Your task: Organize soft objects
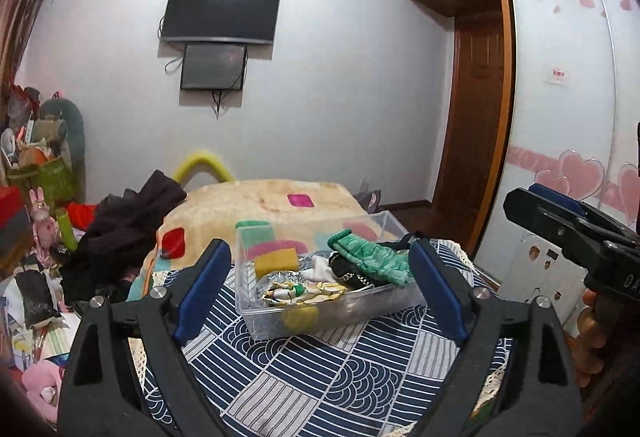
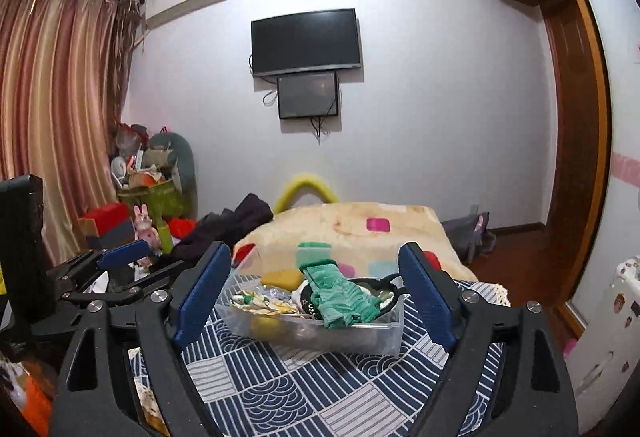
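One clear bin (image 1: 390,225), two screens (image 1: 220,13), one sponge (image 1: 276,263).

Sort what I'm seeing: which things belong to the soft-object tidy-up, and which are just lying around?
Part of the job:
clear plastic bin
green knit cloth
yellow sponge
floral cloth
black item with a chain
left claw and right claw, both open and empty

Just lying about:
dark clothes pile
beige blanket
wall TV
pink rabbit toy

Right gripper (image 2: 316,293) low in frame, jaws spread wide, nothing between them. Beyond, at centre: clear plastic bin (image 2: 384,337) on navy patterned cloth (image 2: 280,389), holding green knit piece (image 2: 340,293), yellow sponge (image 2: 282,279), floral cloth (image 2: 260,303). Left gripper (image 2: 120,257) at left edge.
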Demonstrator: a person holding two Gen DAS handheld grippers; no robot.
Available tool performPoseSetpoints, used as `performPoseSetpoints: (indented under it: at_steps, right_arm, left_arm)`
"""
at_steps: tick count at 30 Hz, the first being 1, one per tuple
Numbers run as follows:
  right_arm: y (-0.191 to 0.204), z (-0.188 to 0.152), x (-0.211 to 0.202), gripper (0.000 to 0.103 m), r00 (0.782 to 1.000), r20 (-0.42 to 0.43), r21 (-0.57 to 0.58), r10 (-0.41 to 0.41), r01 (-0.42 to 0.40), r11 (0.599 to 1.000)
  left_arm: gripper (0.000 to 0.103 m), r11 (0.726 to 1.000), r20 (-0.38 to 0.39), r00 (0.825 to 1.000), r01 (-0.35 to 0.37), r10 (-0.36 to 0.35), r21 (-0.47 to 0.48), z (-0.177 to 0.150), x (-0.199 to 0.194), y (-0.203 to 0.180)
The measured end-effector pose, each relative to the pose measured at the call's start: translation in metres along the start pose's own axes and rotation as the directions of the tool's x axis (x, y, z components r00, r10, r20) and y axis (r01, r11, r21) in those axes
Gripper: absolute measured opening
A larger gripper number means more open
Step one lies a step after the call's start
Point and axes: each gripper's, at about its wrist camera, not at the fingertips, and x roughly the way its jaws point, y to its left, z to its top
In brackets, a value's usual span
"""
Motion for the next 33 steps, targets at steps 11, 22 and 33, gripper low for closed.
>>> performPoseSetpoints:
  at_steps: [11, 22, 33]
  right_arm:
    - [0.010, -0.007, -0.008, 0.098, 0.999, 0.023, -0.001, -0.027, 0.027, 1.000]
    - [0.006, -0.015, -0.015, 0.098, 0.999, 0.027, 0.015, -0.029, 0.029, 0.999]
    - [0.008, -0.017, -0.019, 0.098, 0.999, 0.025, 0.014, -0.032, 0.031, 0.999]
  left_arm:
    - [0.096, 1.000, 0.024, 1.000, -0.010, 0.010, 0.010, -0.006, -0.019, -0.007]
    - [0.097, 1.000, 0.039, 0.999, -0.003, 0.002, 0.017, -0.006, -0.026, -0.010]
    - [0.097, 1.000, 0.055, 0.998, 0.000, -0.001, 0.014, -0.005, -0.033, -0.010]
